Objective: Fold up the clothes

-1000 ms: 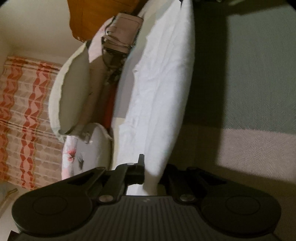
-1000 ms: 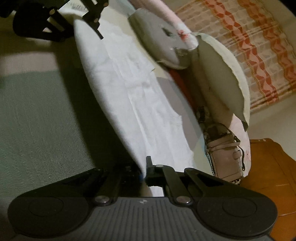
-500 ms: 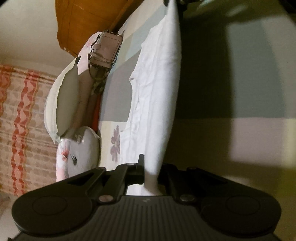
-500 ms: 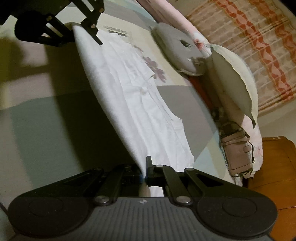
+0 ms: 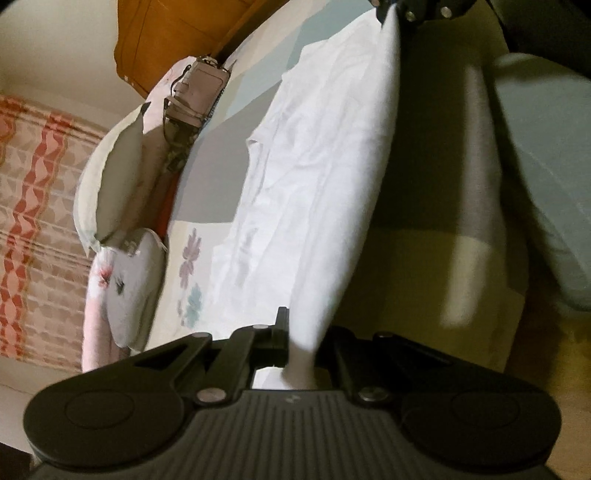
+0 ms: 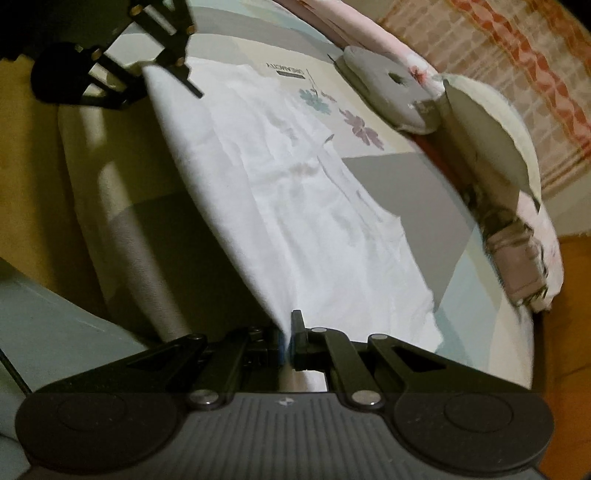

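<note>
A white garment (image 5: 314, 177) is stretched taut between my two grippers above a bed. My left gripper (image 5: 301, 332) is shut on one end of its near edge. My right gripper (image 6: 284, 332) is shut on the other end, and the cloth (image 6: 280, 192) spreads away from it onto the bedsheet. In the left wrist view the right gripper (image 5: 391, 11) shows at the top, pinching the far end. In the right wrist view the left gripper (image 6: 173, 70) shows at the top left, also clamped on the cloth. The far part of the garment rests on the sheet.
The bedsheet (image 6: 388, 170) has grey, cream and pale blue blocks with printed flowers. Pillows (image 6: 487, 133) and a pinkish bag (image 5: 201, 94) lie along its far side. A striped orange curtain (image 5: 29, 206) and a wooden cabinet (image 5: 177, 33) stand beyond. A grey trouser leg (image 5: 476, 192) shows.
Both grippers have drawn the garment back toward the near edge of the bed; more sheet, with printed flowers, now shows beyond it. The mattress side and a leg came into view.
</note>
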`<state>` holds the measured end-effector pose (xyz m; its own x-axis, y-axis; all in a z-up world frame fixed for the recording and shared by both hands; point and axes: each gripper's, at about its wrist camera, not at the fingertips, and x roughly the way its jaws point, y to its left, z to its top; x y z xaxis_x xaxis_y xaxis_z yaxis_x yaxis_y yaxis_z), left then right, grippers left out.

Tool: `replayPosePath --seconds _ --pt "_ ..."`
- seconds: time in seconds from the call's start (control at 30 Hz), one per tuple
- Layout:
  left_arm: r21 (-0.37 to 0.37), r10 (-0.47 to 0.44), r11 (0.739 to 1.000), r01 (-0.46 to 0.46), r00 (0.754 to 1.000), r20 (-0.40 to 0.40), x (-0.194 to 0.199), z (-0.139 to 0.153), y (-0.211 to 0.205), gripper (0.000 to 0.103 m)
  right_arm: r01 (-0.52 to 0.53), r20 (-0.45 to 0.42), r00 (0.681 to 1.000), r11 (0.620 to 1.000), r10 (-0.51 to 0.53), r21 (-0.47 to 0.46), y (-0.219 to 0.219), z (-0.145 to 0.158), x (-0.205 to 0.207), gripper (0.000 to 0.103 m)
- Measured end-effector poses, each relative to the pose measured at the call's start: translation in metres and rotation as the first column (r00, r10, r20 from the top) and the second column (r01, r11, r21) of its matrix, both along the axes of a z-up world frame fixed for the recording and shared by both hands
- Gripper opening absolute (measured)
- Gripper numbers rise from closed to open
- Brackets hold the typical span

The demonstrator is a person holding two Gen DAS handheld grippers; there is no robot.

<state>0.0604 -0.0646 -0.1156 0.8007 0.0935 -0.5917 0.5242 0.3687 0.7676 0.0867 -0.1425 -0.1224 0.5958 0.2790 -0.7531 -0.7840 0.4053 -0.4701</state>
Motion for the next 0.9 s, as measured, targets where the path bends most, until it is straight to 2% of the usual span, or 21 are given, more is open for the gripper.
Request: replayPosePath --seconds 0.23,0.33,0.4,0.53,0.67,0.73,0.9 --pt "-0.035 0.009 0.999 -0.01 0.999 -0.034 -0.008 -0.006 0.003 0.003 0.053 -0.102 0.994 0.998 -0.049 0.036 -0.008 -0.005 0.002 0.006" --pt "-0.083 0.009 0.996 -0.018 0.994 -0.107 -0.02 0.0 0.009 0.006 0.071 -0.146 0.987 0.996 -0.064 0.046 -0.016 -0.004 -0.001 0.01" --pt "-0.152 0.014 0.987 -0.042 0.983 -0.18 -0.031 0.009 0.019 0.009 0.085 -0.17 0.983 0.995 -0.075 0.057 -0.026 -0.001 -0.005 0.012" --pt "-0.278 0.037 0.955 -0.104 0.971 -0.236 -0.049 0.036 0.044 0.012 0.14 -0.201 0.973 0.983 -0.115 0.116 -0.042 0.009 -0.003 0.014" --pt "-0.346 0.095 0.926 -0.15 0.981 -0.171 -0.041 0.06 0.062 0.012 0.217 -0.25 0.955 0.952 -0.161 0.218 -0.051 0.016 0.011 0.028" --pt "-0.375 0.114 0.912 -0.168 0.98 -0.163 -0.028 0.061 0.063 0.012 0.256 -0.275 0.944 0.929 -0.181 0.266 -0.055 0.02 0.017 0.031" --pt "-0.48 0.144 0.837 -0.264 0.951 -0.272 0.0 0.04 0.065 0.012 0.352 -0.343 0.912 0.856 -0.223 0.378 -0.065 0.029 0.034 0.04"
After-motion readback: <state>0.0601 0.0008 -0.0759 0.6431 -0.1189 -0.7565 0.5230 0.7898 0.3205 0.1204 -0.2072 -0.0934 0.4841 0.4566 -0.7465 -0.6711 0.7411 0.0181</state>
